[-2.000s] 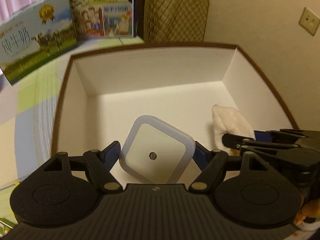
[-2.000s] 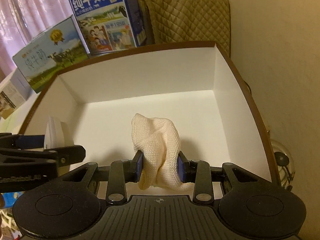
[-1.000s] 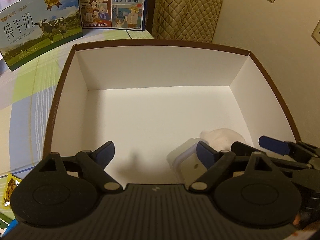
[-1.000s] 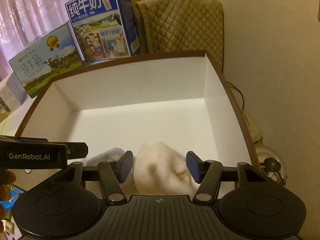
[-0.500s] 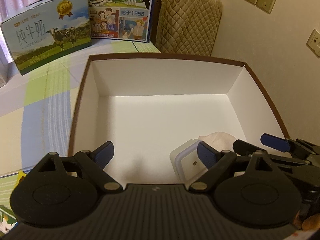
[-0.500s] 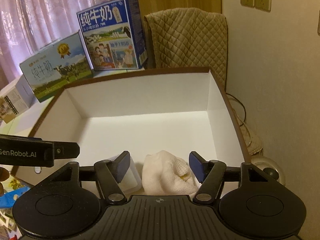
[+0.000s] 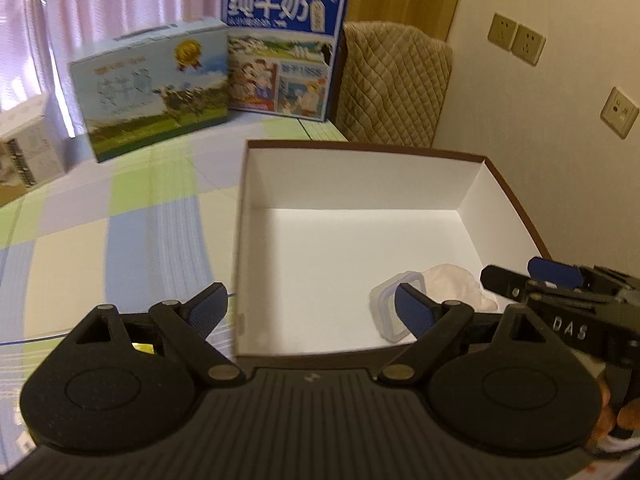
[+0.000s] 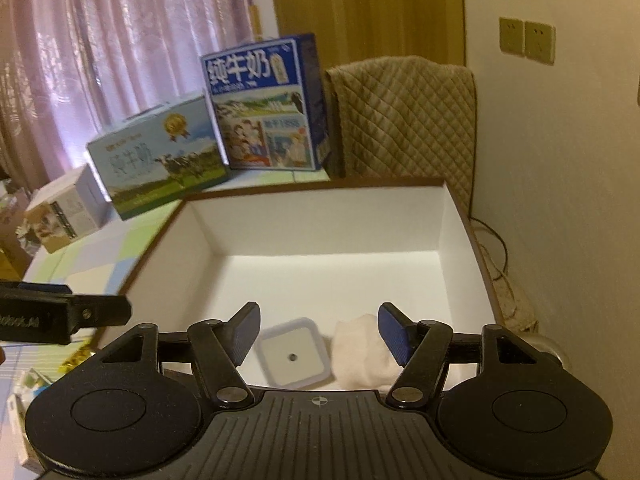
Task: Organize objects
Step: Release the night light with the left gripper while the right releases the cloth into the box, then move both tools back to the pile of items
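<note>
A brown-rimmed box with white inside sits on the checked tablecloth. Near its front wall lie a white square night light and a cream cloth side by side, the cloth to the right. My left gripper is open and holds nothing, raised over the box's front left corner. My right gripper is open and holds nothing, above the two items. Each gripper shows at the edge of the other's view.
Two milk cartons and a small white box stand on the table behind. A quilted chair back is against the wall beyond the box. Snack packets lie at the table's front left. Wall sockets are at right.
Both grippers opened and dropped the night light and the cloth into the box, then pulled back and up. The left gripper has also shifted to the left.
</note>
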A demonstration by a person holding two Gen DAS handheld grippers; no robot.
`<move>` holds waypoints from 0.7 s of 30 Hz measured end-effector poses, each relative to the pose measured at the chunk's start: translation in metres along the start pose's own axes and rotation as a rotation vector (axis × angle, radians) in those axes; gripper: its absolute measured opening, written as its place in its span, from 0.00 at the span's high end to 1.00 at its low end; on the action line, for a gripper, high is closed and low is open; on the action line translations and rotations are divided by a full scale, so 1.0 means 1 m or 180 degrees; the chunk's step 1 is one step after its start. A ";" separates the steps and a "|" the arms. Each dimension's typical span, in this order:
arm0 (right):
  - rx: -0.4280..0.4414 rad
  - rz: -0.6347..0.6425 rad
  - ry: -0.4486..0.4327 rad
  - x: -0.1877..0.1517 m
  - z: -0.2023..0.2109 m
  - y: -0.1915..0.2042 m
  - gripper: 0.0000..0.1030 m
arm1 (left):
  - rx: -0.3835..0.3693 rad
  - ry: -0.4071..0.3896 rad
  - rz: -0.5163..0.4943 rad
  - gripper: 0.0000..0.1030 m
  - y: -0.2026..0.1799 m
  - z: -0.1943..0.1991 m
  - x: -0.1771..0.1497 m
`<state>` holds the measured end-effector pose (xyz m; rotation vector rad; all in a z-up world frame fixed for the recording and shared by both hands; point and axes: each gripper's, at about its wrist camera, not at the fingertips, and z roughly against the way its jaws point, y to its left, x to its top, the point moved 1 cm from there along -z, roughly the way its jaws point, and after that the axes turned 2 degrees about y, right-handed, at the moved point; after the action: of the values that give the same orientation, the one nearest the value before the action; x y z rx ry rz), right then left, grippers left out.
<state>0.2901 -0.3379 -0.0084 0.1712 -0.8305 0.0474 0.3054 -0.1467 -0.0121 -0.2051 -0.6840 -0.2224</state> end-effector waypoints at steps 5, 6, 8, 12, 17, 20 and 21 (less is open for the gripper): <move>0.0093 0.0116 -0.0116 0.003 0.020 0.025 0.39 | 0.0043 -0.0148 0.0106 0.13 0.020 0.037 -0.012; 0.0118 0.0143 -0.0127 0.002 0.023 0.030 0.39 | 0.0054 -0.0179 0.0125 0.13 0.025 0.045 -0.015; 0.0168 0.0179 -0.0124 -0.002 0.029 0.040 0.39 | 0.0092 -0.0234 0.0153 0.12 0.034 0.059 -0.022; 0.0322 0.0214 -0.0101 -0.014 0.039 0.056 0.39 | 0.0204 -0.0355 0.0221 0.10 0.053 0.086 -0.039; 0.0524 0.0274 -0.0010 -0.028 0.043 0.080 0.39 | 0.0296 -0.0420 0.0330 0.10 0.075 0.111 -0.063; 0.0624 0.0344 0.0048 -0.036 0.043 0.096 0.39 | 0.0369 -0.0428 0.0359 0.10 0.087 0.122 -0.078; 0.0658 0.0367 0.0065 -0.038 0.043 0.100 0.39 | 0.0404 -0.0436 0.0377 0.10 0.091 0.126 -0.084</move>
<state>0.2219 -0.2453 0.0051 0.3168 -0.8139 0.2434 0.1912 -0.0157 0.0184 -0.1396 -0.8167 -0.0514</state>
